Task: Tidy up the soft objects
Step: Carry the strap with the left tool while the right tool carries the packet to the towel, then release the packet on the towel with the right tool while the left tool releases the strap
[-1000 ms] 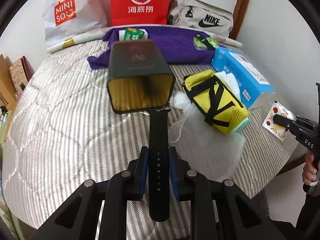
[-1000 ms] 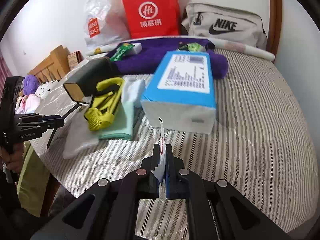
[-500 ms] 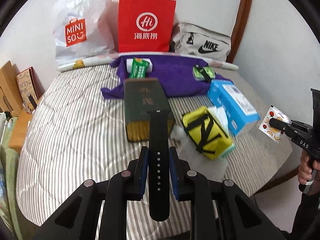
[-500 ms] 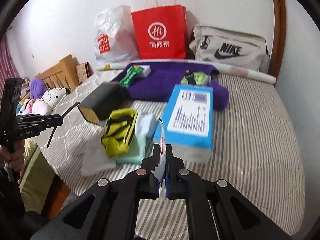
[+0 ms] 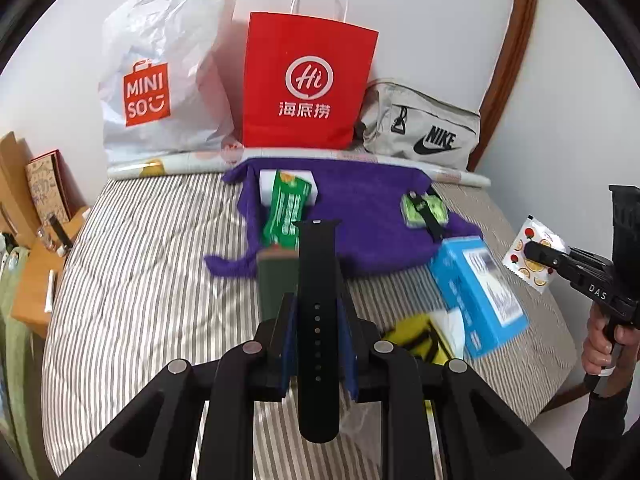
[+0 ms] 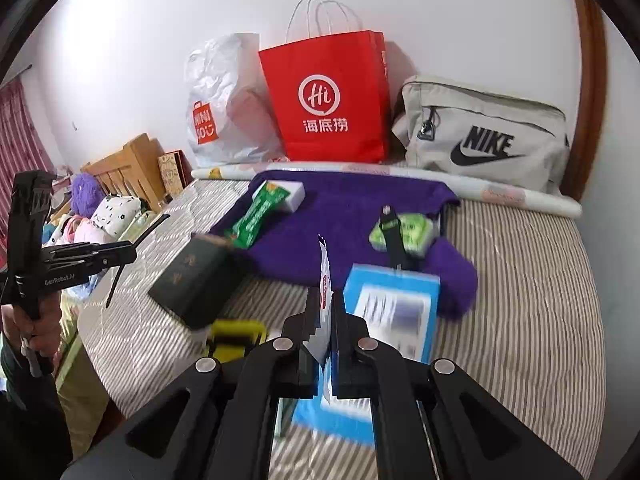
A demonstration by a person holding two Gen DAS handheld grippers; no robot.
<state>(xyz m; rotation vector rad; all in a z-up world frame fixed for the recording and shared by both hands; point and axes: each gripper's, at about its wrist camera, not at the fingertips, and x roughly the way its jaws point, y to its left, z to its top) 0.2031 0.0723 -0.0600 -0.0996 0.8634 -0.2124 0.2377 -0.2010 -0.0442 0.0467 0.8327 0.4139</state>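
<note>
My left gripper [image 5: 318, 316] is shut on a black watch strap [image 5: 319, 280] that sticks up between its blue pads, held above the striped bed [image 5: 140, 280]. My right gripper [image 6: 321, 312] is shut on a small white sachet printed with fruit [image 6: 325, 280]; the left wrist view shows the same sachet [image 5: 530, 254] at the right edge in that gripper [image 5: 538, 254]. On the bed lie a purple towel [image 5: 360, 216], a green packet [image 5: 286, 216], a green sponge with a black strap [image 6: 404, 234], a dark green box [image 6: 196, 280], a blue tissue pack [image 6: 392, 308] and a yellow pouch [image 5: 416, 338].
Against the wall stand a white Miniso bag [image 5: 160, 92], a red paper bag [image 5: 308, 88] and a grey Nike bag [image 6: 480, 136]. A rolled printed sheet [image 6: 500, 192] lies along the bed's far edge. A wooden headboard [image 6: 128, 168] and soft toys are at the left.
Both grippers have risen and drawn back from the bed, so the objects look smaller and lower. The strap and the sachet stay gripped.
</note>
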